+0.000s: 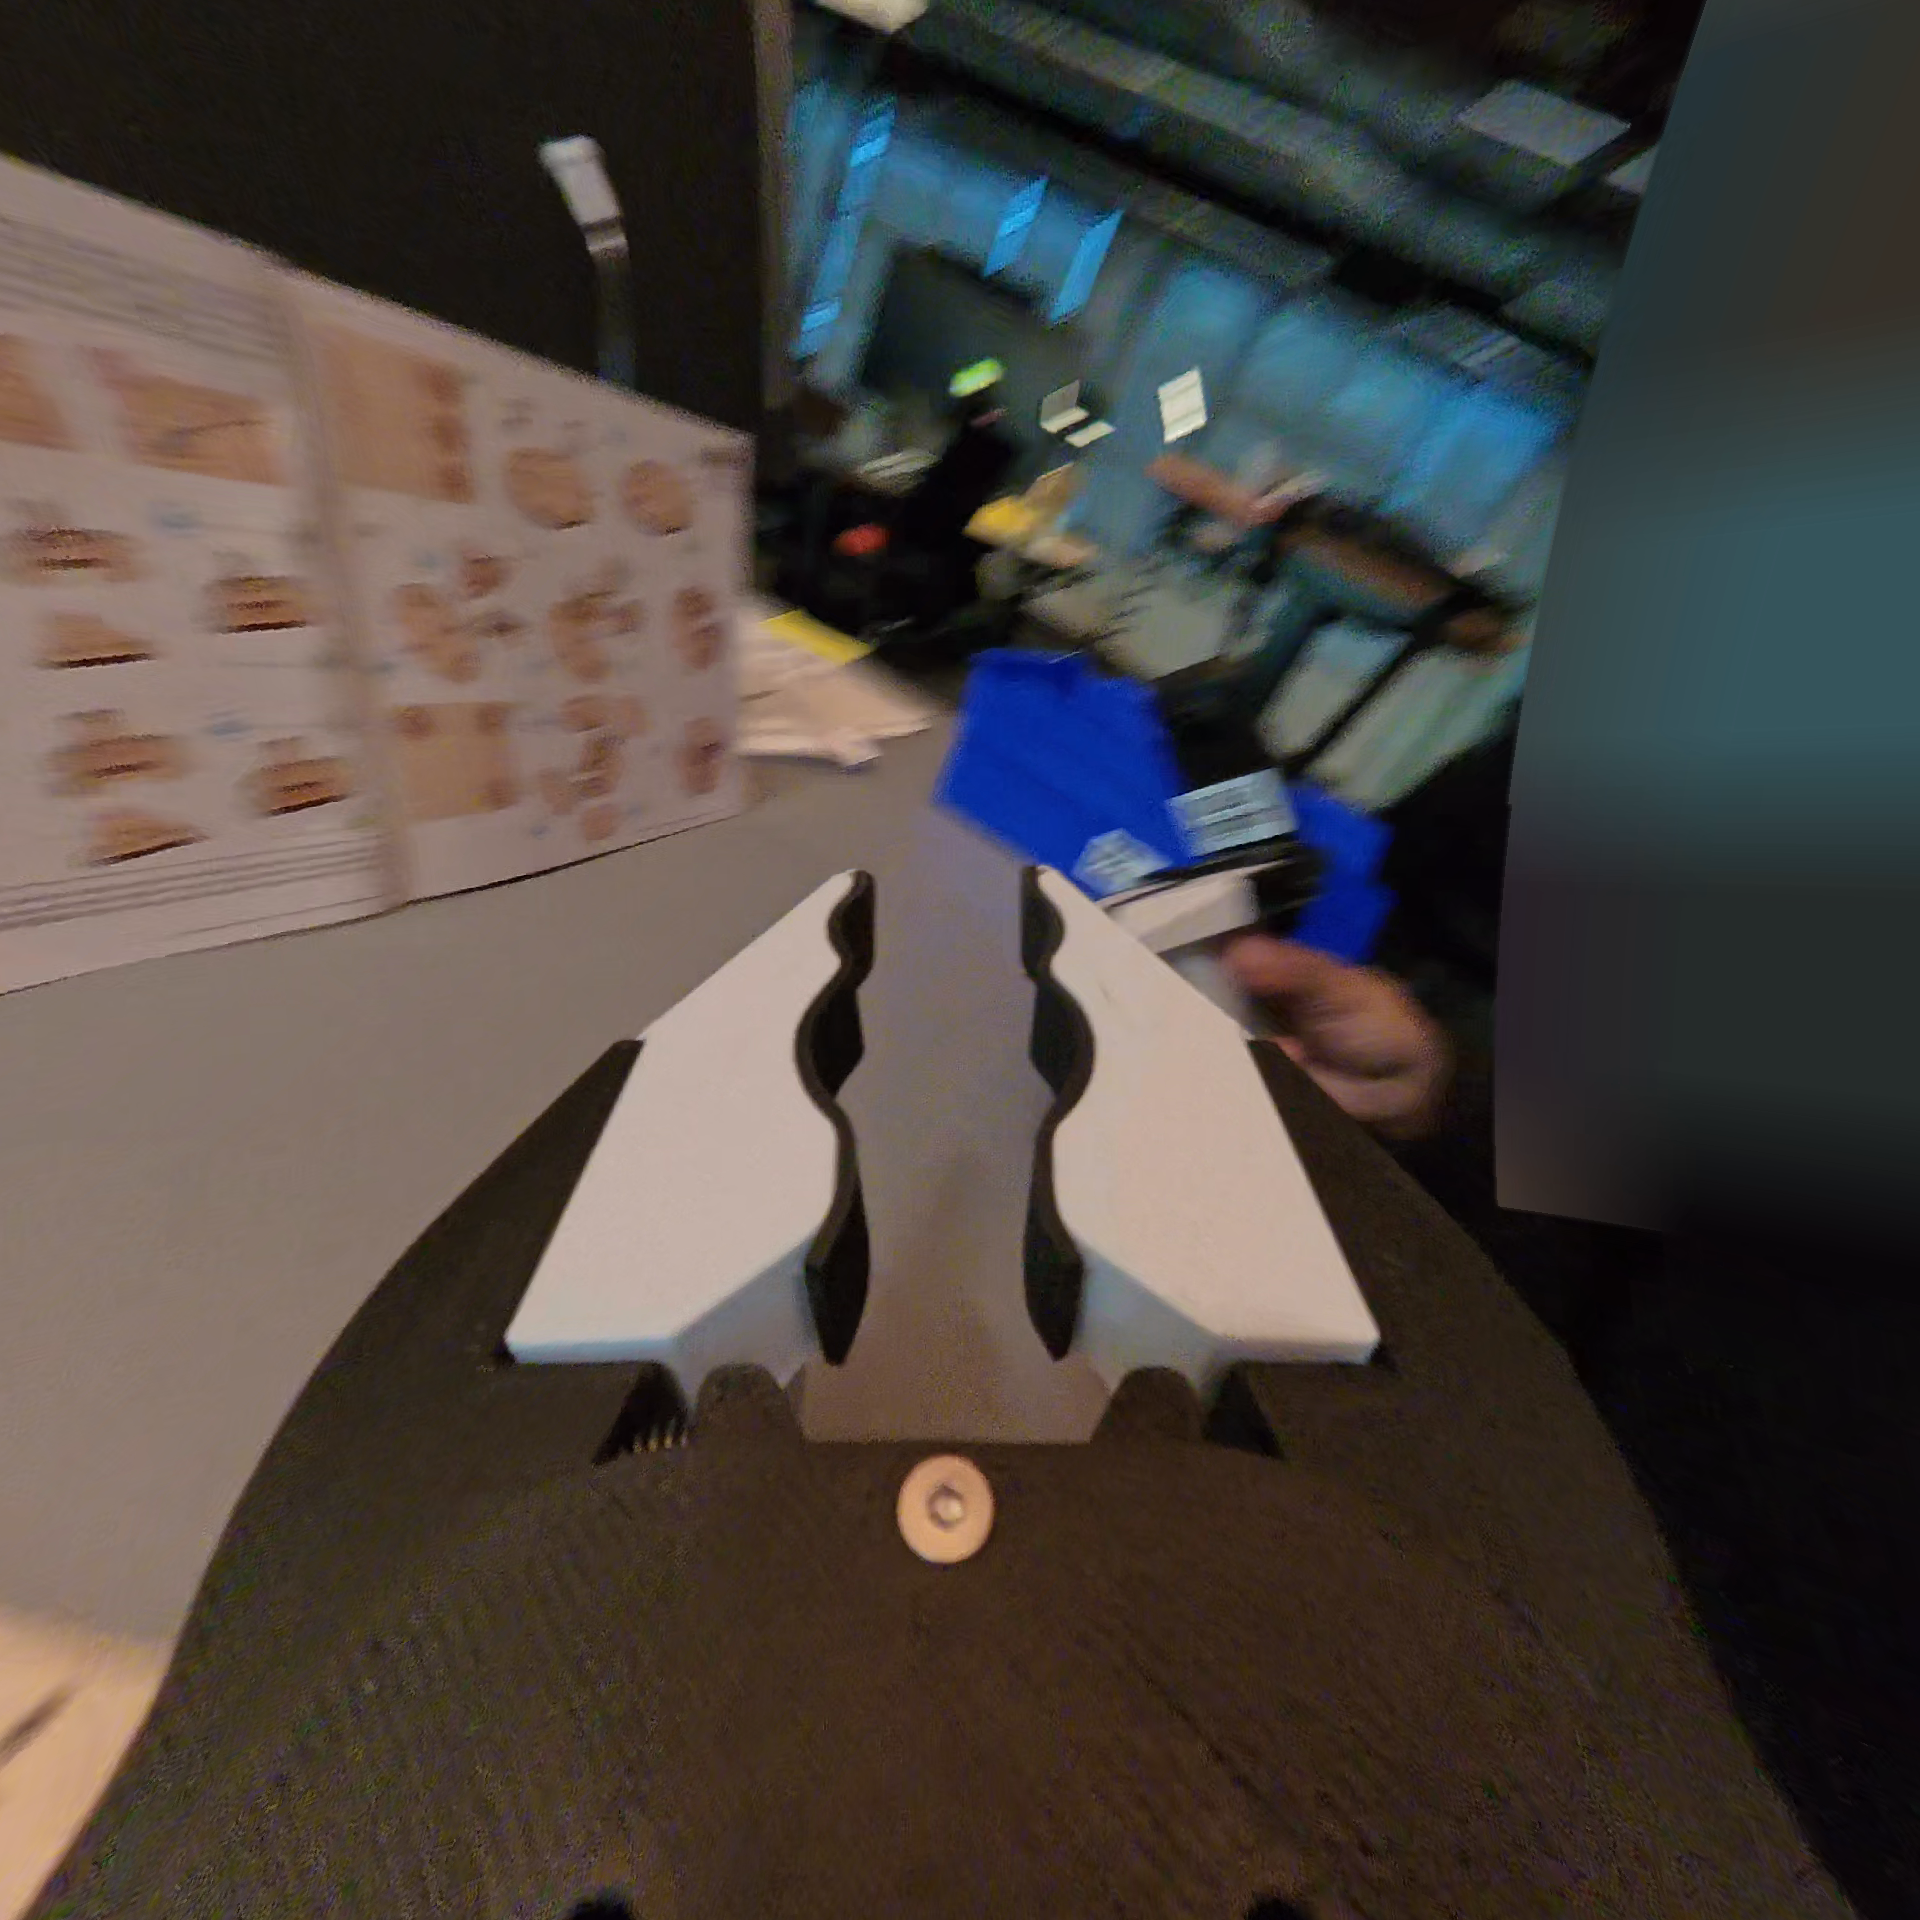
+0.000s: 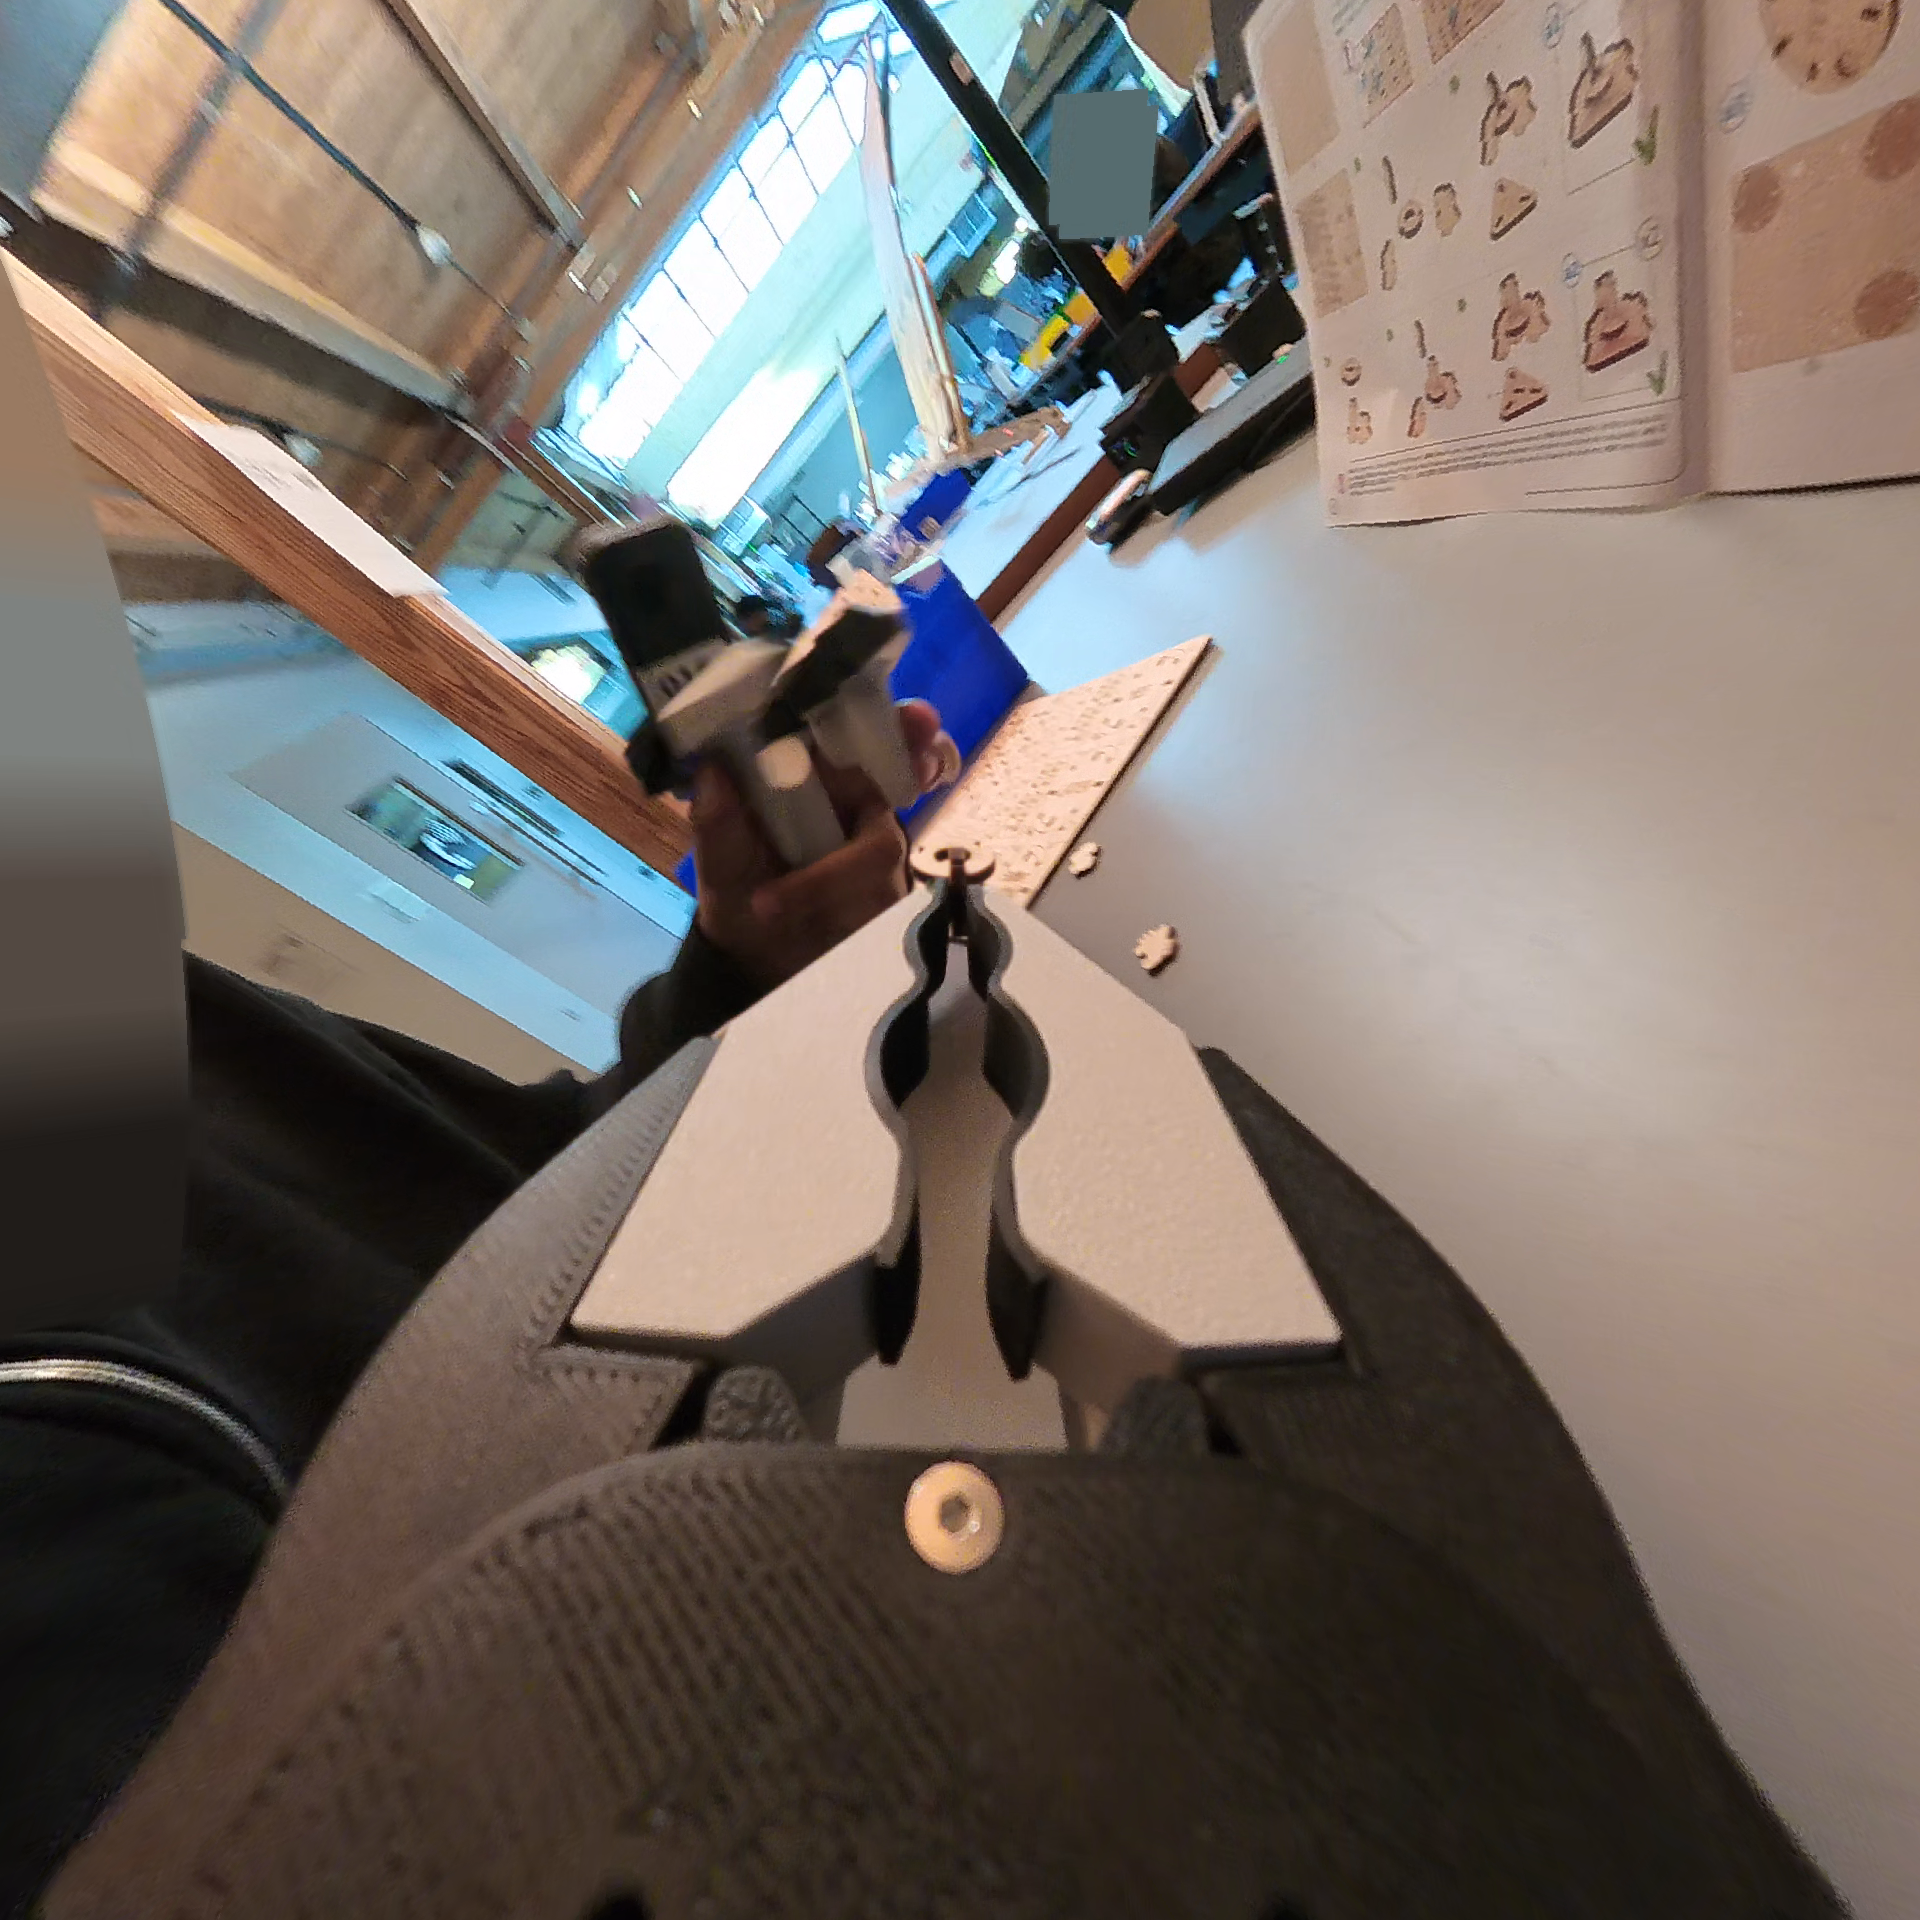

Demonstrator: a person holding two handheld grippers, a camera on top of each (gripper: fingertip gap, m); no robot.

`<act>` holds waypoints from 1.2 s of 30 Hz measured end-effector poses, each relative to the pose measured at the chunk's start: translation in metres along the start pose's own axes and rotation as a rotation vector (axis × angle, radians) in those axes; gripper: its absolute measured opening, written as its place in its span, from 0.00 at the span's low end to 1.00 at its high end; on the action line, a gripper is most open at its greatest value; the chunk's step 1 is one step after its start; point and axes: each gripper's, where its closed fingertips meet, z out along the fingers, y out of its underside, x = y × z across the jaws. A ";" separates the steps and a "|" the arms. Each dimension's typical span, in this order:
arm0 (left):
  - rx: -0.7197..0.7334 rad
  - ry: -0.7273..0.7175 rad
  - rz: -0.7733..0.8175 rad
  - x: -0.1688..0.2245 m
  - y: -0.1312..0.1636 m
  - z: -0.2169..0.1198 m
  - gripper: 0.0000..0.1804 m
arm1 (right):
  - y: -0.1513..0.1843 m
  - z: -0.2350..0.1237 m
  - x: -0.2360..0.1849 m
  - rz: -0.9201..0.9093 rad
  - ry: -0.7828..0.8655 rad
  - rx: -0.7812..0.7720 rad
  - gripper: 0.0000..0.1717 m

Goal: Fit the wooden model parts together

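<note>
Wooden ring piece (image 2: 951, 864) pinched edge-on at the tips of right gripper (image 2: 953, 914), just near of the plywood sheet (image 2: 1081, 748) on the grey table (image 2: 1455, 935). Left gripper (image 1: 943, 894) spread, bare, aloft at left. Best kept pinched firm, wrist level; loose cutouts (image 2: 1155, 948) lying just right.

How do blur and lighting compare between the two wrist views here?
Left wrist view: dim and motion-smeared, the booklet and blue box soft, only the fingers sharp. Right wrist view: mostly crisp, bright windows, blur only on the other gripper.
</note>
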 end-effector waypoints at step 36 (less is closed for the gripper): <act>-0.608 -0.405 0.381 -0.045 0.105 -0.004 0.03 | 0.054 0.007 0.045 -0.491 0.401 -0.419 0.00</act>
